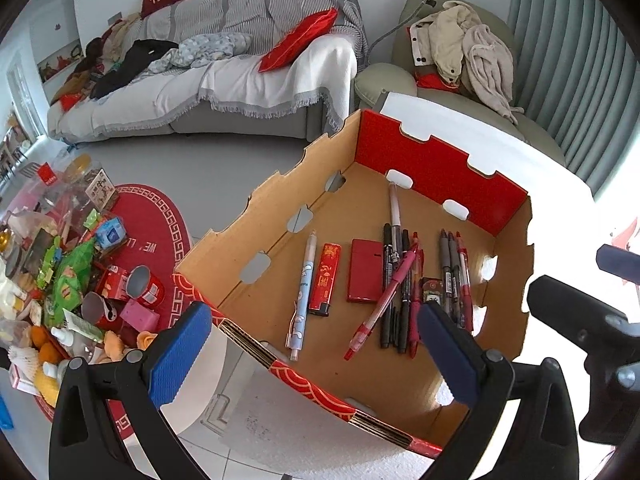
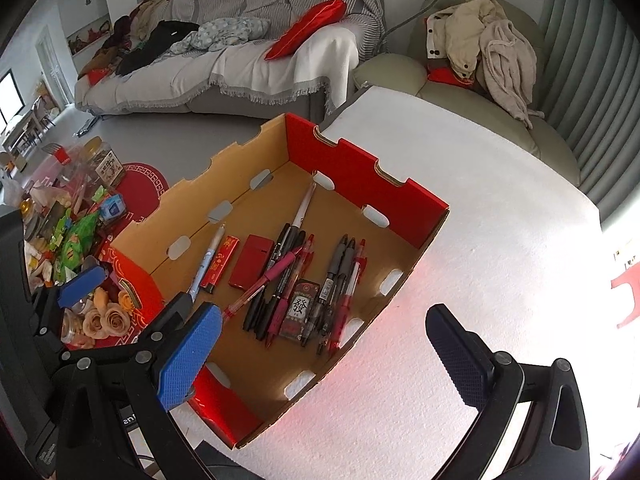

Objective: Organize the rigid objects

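With both tools spread wide and holding nothing, the left gripper [image 1: 316, 354] hovers over the near edge of the cardboard box [image 1: 280, 216], and the right gripper [image 2: 324, 354] hangs over its near right corner. Inside the box, flat on its floor, lie a light-blue pen [image 1: 301, 294], a red lighter [image 1: 325, 280], a red flat case [image 1: 365, 270], a pink pen [image 1: 384, 304] laid slantwise across a bundle of dark pens [image 1: 400, 280], and a further group of grey and red pens [image 1: 456, 272]. The box stands on a white table [image 2: 500, 240].
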